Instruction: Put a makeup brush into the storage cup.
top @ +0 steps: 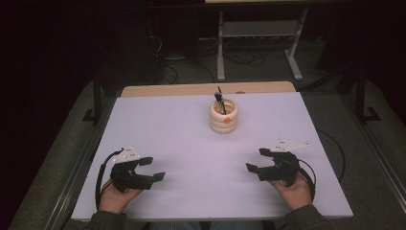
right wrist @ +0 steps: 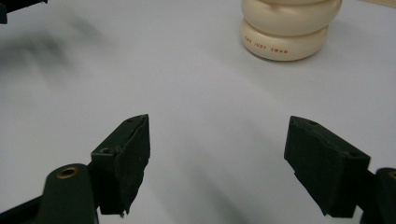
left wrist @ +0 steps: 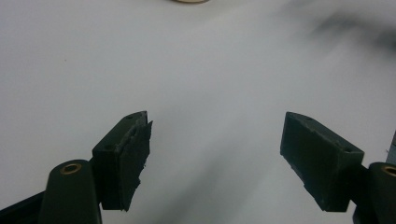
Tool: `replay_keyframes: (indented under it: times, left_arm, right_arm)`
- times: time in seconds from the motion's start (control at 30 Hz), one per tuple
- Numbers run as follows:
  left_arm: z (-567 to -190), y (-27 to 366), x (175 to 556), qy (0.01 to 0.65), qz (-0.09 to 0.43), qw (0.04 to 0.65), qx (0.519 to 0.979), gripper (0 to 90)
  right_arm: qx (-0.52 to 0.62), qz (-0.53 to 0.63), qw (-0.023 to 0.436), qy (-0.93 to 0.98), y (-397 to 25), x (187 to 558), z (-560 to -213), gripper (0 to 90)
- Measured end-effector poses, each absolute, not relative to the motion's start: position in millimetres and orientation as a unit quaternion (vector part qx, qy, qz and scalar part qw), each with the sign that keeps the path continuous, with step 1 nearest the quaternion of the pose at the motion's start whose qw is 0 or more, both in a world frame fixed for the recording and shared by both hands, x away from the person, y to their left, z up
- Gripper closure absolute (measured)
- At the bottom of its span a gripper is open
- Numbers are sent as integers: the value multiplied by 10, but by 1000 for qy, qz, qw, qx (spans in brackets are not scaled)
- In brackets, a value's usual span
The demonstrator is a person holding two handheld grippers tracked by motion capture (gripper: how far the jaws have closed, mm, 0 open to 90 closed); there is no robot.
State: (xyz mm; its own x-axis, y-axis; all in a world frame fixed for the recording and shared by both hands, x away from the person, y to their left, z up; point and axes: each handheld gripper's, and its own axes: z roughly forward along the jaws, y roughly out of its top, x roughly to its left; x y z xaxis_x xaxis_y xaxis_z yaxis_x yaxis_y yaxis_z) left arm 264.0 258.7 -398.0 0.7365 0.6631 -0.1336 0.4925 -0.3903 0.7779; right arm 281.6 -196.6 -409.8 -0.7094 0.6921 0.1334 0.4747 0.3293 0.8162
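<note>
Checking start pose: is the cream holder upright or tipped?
Upright. The cream holder stands on its base on the table, dark pens sticking up from its mouth.

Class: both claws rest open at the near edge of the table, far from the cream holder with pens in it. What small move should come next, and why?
Probably the right claw should ease forward toward the holder. Its jaws stand open and empty, the holder shows ahead of it in the right gripper view, and bare table lies between.
</note>
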Motion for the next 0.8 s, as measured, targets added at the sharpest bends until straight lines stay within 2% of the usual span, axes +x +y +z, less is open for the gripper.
replay_keyframes:
  times: [0.8]
  left_arm:
    - [-4025,2581,2582,342,98,425,832,194]
  right_arm:
    - [377,451,142,796,-2083,2674,-4094,152]
